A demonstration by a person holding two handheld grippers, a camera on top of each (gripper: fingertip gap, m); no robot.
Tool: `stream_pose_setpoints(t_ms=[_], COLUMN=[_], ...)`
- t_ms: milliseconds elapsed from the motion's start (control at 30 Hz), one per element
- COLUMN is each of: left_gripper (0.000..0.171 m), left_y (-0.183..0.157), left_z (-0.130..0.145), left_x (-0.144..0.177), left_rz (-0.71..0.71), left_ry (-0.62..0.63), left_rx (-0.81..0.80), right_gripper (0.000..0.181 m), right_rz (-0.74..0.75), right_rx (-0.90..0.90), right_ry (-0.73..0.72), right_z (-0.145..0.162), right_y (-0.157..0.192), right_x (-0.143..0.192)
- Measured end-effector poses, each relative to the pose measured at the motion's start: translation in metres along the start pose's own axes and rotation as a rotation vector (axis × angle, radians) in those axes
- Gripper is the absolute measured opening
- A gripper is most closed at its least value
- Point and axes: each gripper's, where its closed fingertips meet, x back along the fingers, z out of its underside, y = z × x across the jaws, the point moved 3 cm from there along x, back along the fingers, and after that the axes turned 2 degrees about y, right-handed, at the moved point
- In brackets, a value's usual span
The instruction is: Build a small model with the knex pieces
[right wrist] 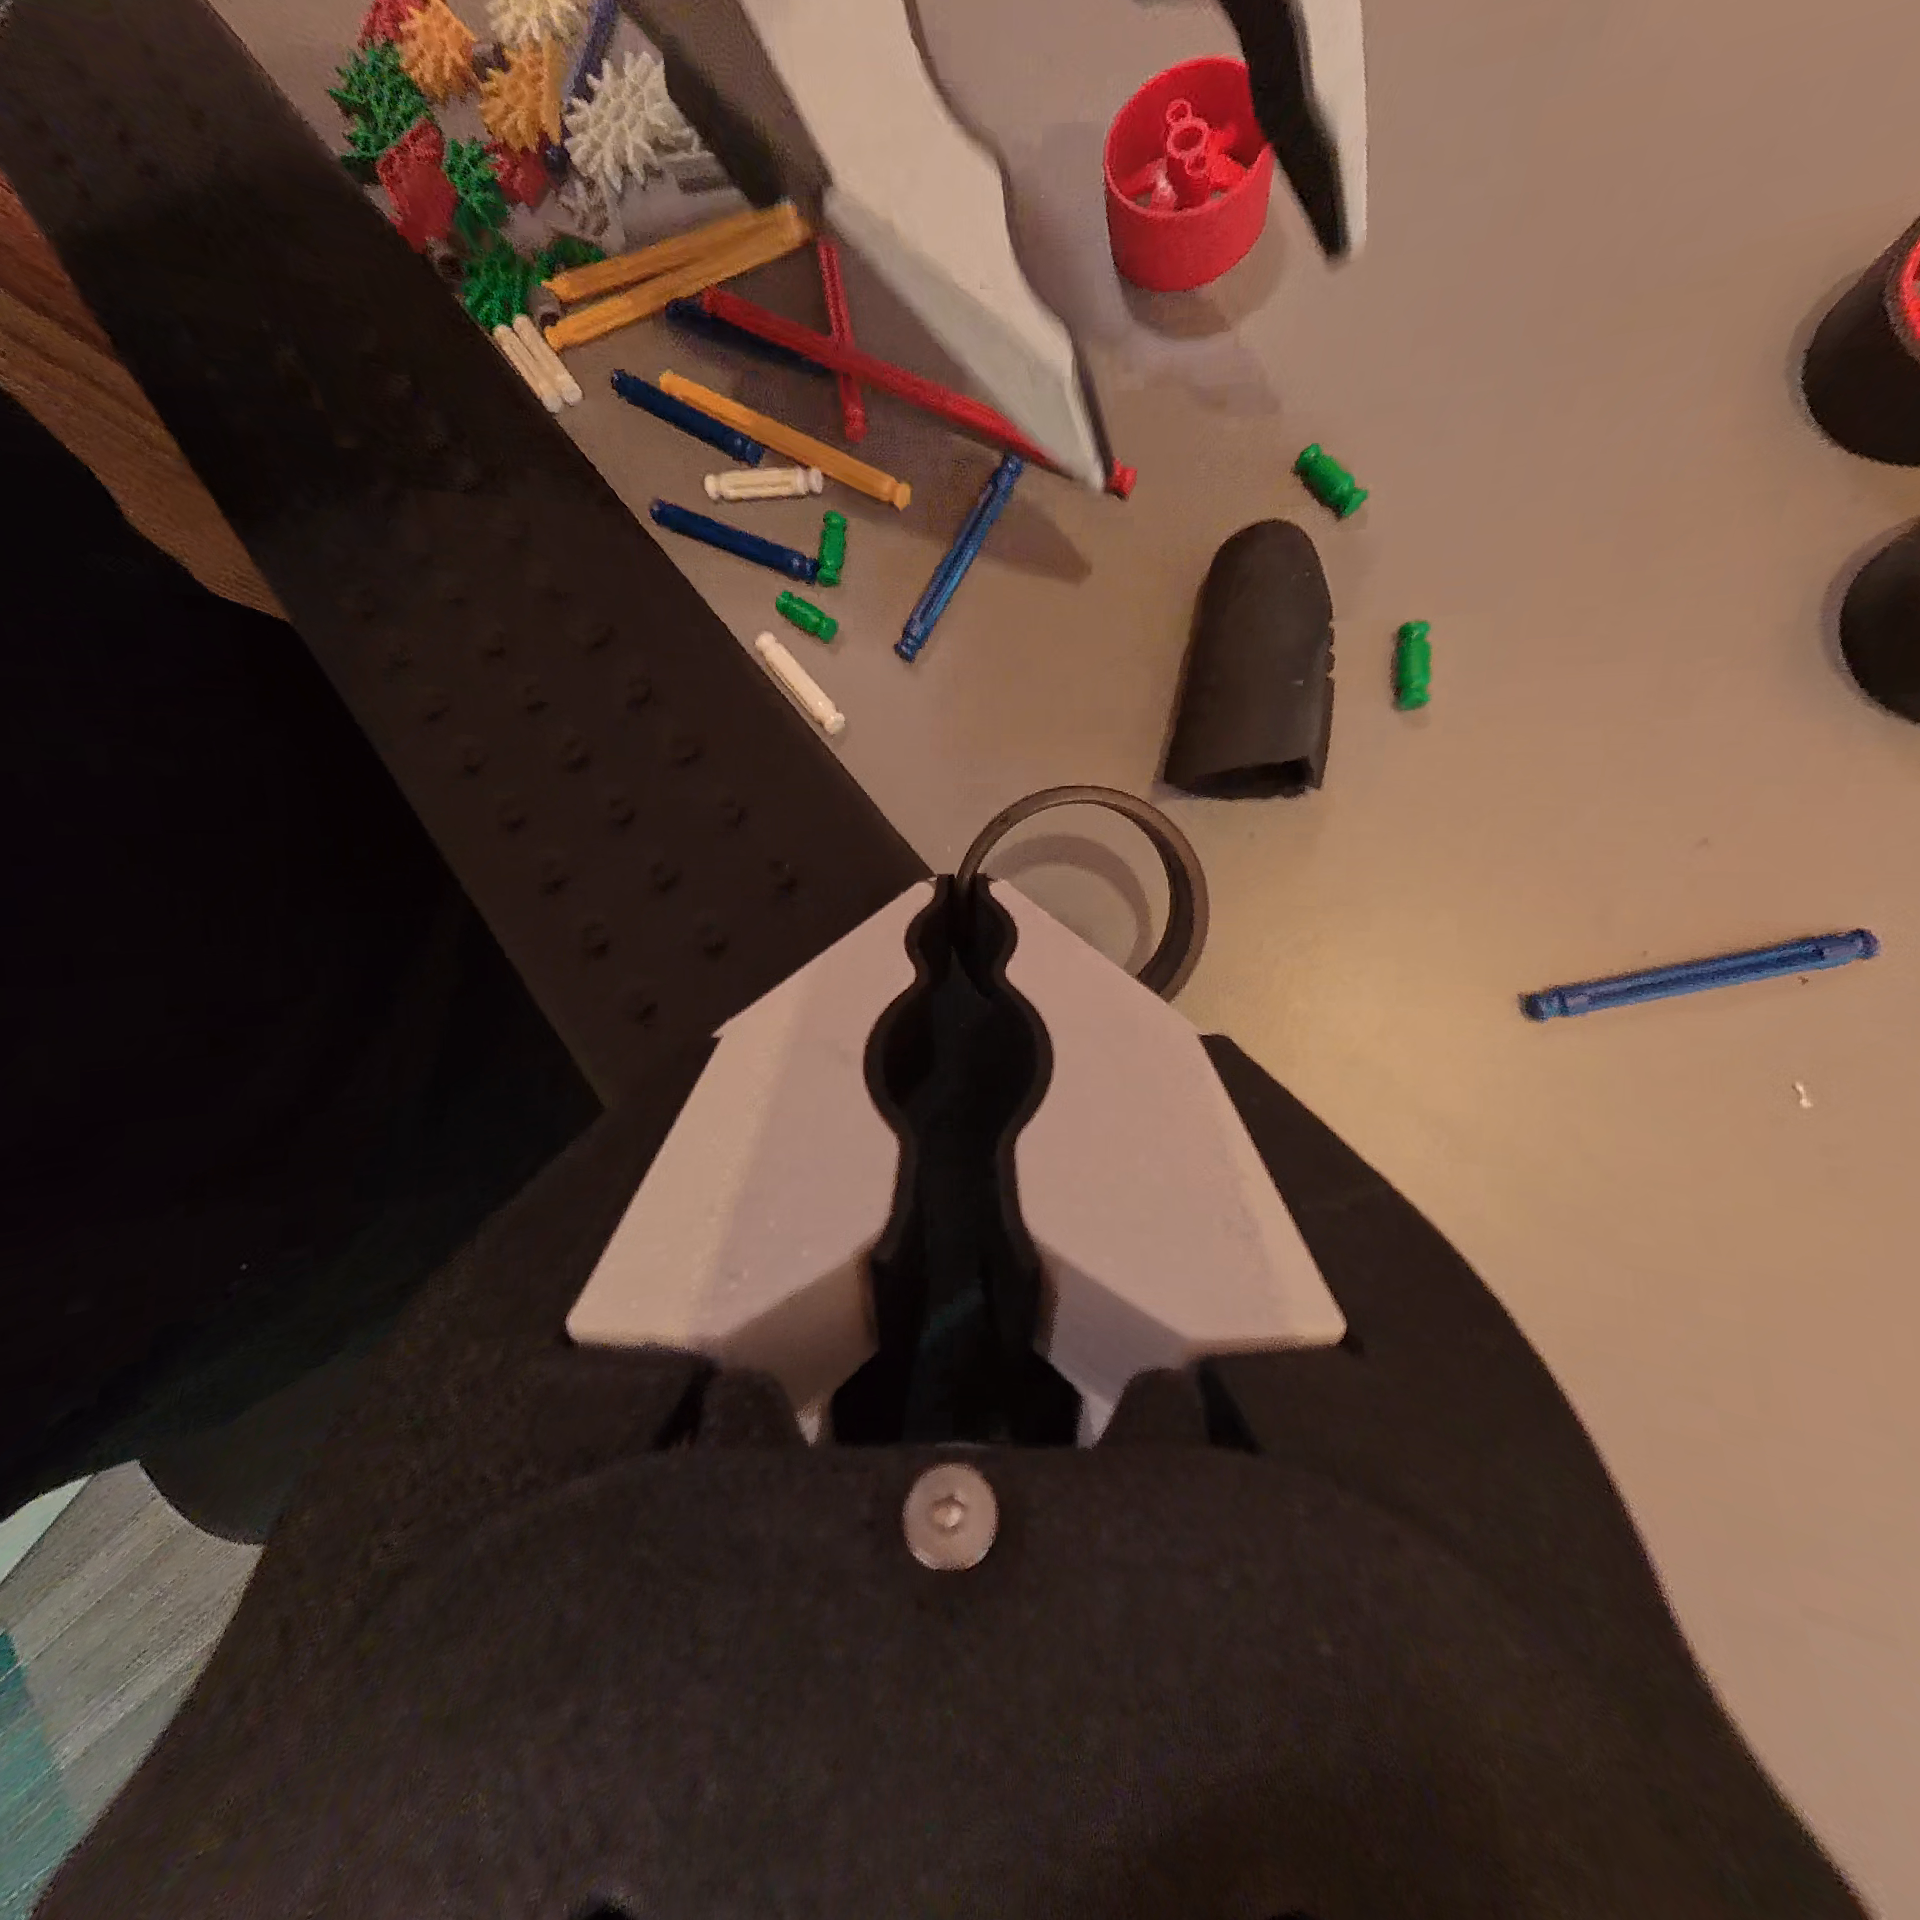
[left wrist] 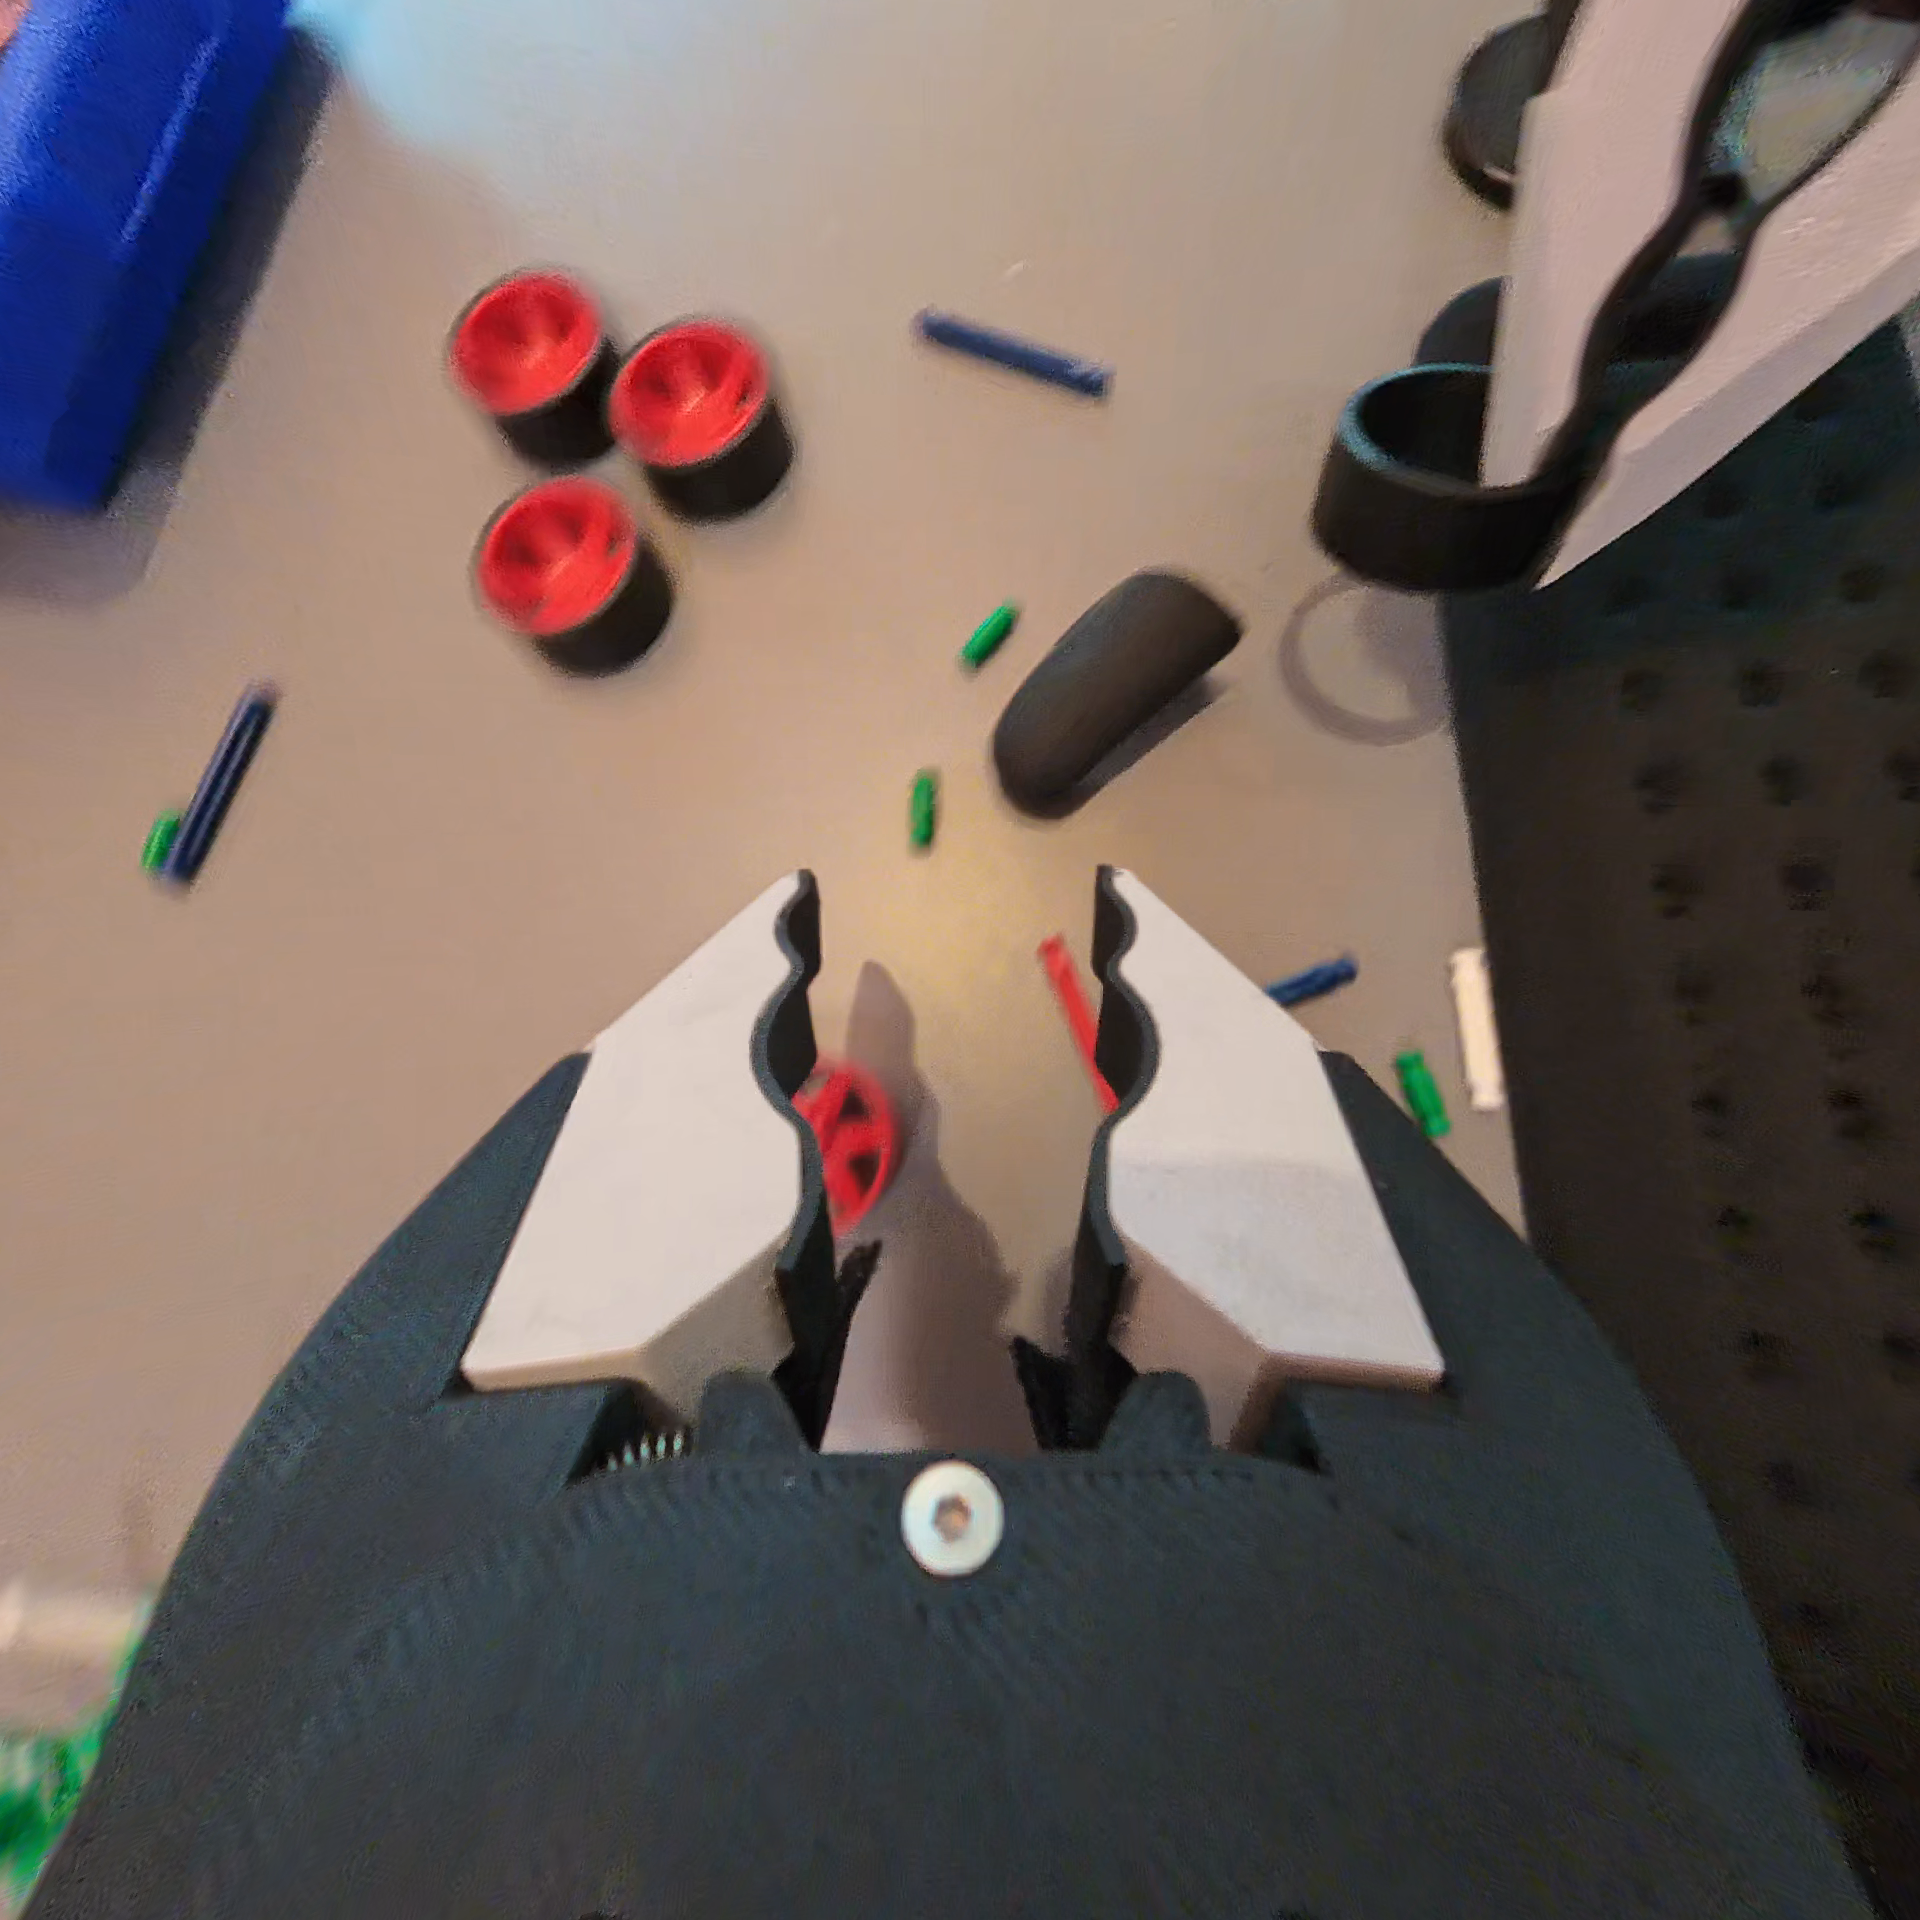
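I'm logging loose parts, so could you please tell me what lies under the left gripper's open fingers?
Below the left gripper lies a bare red wheel hub, partly covered by the left finger. A red rod runs under the right finger; its far end is hidden. Bare table shows between.

Bare grey table (left wrist: 644,935) ahead of the parted left gripper (left wrist: 956,904) at 12 o'clock; passable.
At 10 o'clock: three red-and-black wheels (left wrist: 623,457) in a touching cluster.
At 1 o'clock: black curved shell (left wrist: 1112,696), two small green pegs (left wrist: 987,634) beside it.
At 3 o'clock: dotted black mat (left wrist: 1704,935) bounds the table.
Right gripper (right wrist: 961,883) pinches a black ring (right wrist: 1174,883); open table at its 3 o'clock holds one blue rod (right wrist: 1694,977).
At 11 o'clock: dense scatter of rods (right wrist: 769,436).
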Motion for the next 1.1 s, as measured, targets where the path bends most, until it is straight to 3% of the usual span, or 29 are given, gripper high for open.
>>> stream_pose_setpoints(t_ms=[67,133,233,367,433,533,600,667,867,900,967,1033,1100], left_gripper=[0.046,0.028,0.007,0.000,0.000,0.001,0.000,0.001,0.001,0.000,0.001,0.000,0.000], left_y=[-0.016,-0.022,-0.023,-0.012,-0.003,0.021,0.040,0.056,0.058,0.056,0.042,0.038,0.035], left_z=[-0.014,-0.013,-0.024,-0.021,-0.015,0.020,0.070,0.139,0.405,0.439,0.511,0.567,0.619], left_x=[-0.028,-0.053,-0.052,-0.009,0.030,0.102,0.160,0.230,0.446,0.478,0.518,0.554,0.566], left_rz=[0.044,0.042,0.048,0.027,-0.011,-0.171,-0.324,-0.505,-0.991,-1.069,-1.061,-1.149,-1.131], left_ry=[0.073,0.154,0.092,-0.023,-0.090,-0.105,-0.062,-0.006,0.324,0.323,0.354,0.375,0.387], left_rx=[-0.130,-0.217,-0.169,-0.043,0.049,0.158,0.266,0.396,0.852,0.897,1.121,1.180,1.277], right_gripper=[0.000,0.000,0.000,0.000,0.000,0.000,0.000,0.000,0.000,0.000,0.000,0.000,0.000], right_rz=[0.005,-0.003,-0.004,-0.012,-0.024,-0.045,-0.062,-0.079,-0.115,-0.118,-0.119,-0.109,-0.103], right_rx=[0.000,0.006,0.018,0.021,0.040,0.075,0.103,0.125,0.174,0.176,0.177,0.175,0.155], right_ry=[0.006,-0.013,-0.031,-0.067,-0.082,-0.087,-0.087,-0.088,-0.052,-0.047,-0.040,-0.029,-0.027], right_z=[0.005,0.004,0.004,-0.003,-0.012,-0.030,-0.045,-0.060,-0.108,-0.117,-0.132,-0.144,-0.152], right_y=[-0.003,-0.004,-0.006,-0.005,-0.002,0.002,0.005,0.008,0.027,0.031,0.037,0.041,0.044], right_x=[0.004,0.009,0.015,0.020,0.019,0.009,0.001,-0.009,-0.043,-0.048,-0.059,-0.069,-0.078])
